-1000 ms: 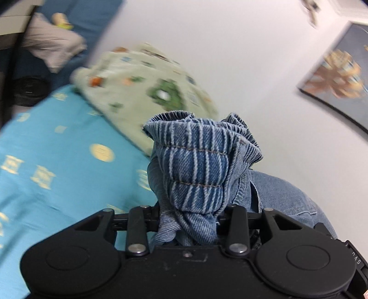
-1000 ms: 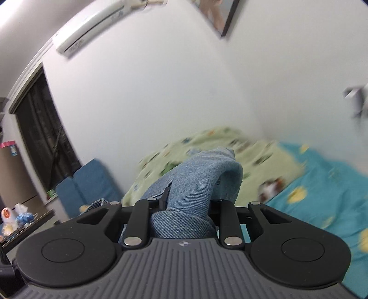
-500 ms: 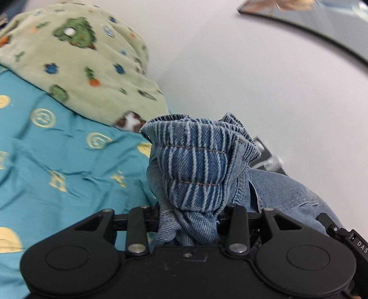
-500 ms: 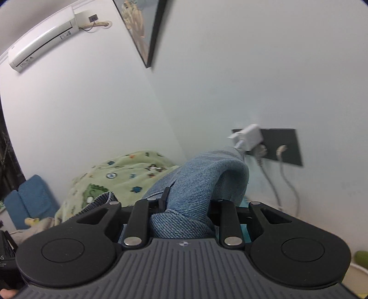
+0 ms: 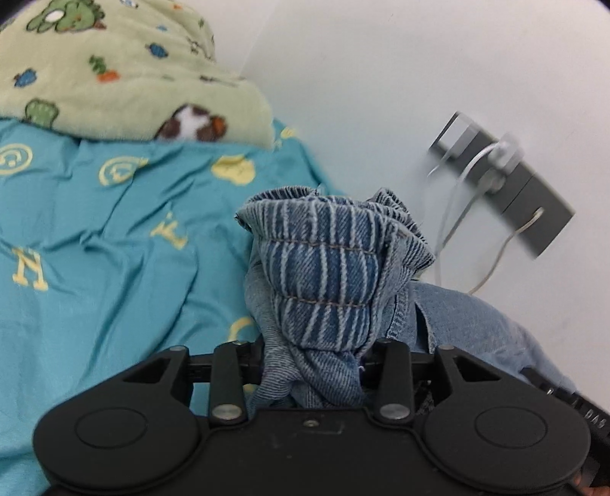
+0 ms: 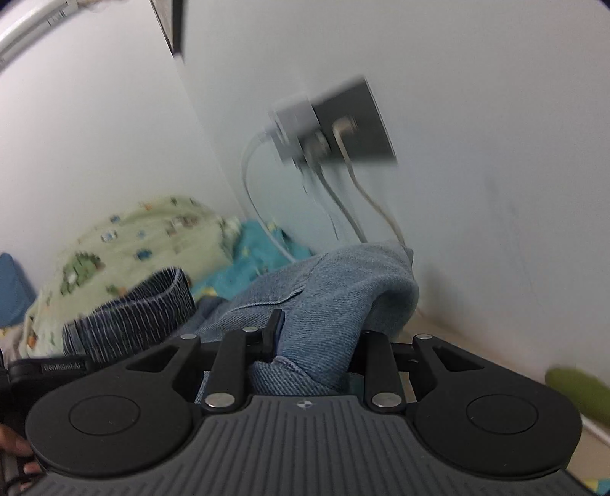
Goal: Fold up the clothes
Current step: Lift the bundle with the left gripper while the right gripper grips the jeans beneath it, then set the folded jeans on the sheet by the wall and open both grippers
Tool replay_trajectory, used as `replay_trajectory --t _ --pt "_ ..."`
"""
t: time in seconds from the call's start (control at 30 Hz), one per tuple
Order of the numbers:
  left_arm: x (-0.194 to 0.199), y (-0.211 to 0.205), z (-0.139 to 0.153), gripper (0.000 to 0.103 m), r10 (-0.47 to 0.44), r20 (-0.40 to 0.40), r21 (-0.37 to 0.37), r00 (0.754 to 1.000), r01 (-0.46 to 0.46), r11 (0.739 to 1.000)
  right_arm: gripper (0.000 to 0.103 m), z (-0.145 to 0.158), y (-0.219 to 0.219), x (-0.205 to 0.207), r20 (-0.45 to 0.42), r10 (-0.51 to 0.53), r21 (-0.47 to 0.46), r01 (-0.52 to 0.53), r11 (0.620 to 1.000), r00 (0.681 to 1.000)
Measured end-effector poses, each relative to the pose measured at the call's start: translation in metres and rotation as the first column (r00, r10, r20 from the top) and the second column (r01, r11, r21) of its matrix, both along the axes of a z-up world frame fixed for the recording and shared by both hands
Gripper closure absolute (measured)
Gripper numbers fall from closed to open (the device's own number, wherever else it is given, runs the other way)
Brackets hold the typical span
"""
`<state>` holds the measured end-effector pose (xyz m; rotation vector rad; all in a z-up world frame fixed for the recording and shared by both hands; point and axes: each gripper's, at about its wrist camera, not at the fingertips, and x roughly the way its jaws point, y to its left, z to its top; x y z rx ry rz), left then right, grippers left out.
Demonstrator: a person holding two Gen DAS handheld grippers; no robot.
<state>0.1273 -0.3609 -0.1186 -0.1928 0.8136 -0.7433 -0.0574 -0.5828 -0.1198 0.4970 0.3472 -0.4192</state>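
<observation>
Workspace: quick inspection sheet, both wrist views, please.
Surface: bed with teal sheet, wrinkled, yellow prints.
Job's things: denim garment, bunched; its gathered striped band sits in the left gripper, a plainer denim fold in the right.
Clutter: green blanket heaped at the far end of the bed; a green object low by the wall, too blurred to name.
Grippers: left gripper shut on the denim; right gripper shut on the denim.
Cables: white leads hang from a grey wall socket plate just beyond the garment.
Surroundings: white wall; dark picture frame edge at top.
</observation>
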Motion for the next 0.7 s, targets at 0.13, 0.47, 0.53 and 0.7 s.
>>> replay_trajectory --t 0.13,0.47,0.53,0.7 --pt "-0.003 0.003 -0.009 0.063 -0.029 0.051 -0.002 0.998 0.029 1.000 0.077 -0.028 0.003 0.002 -0.088 0.001 0.019 0.000 1.000 0.996" --pt "-0.010 0.001 -0.001 0.039 -0.037 0.054 0.101 0.998 0.031 0.994 0.058 -0.024 -0.001 -0.003 -0.112 -0.016 0.070 0.024 0.997 0.994" --pt "-0.014 0.008 0.006 0.022 -0.037 0.096 0.122 0.995 0.025 0.992 0.022 -0.016 0.000 -0.007 -0.116 -0.044 0.060 0.051 0.997 0.992" --pt "-0.032 0.025 0.033 0.011 -0.085 0.182 0.153 0.980 0.058 0.987 0.020 0.008 0.006 -0.020 -0.095 -0.054 0.047 0.059 0.997 0.994"
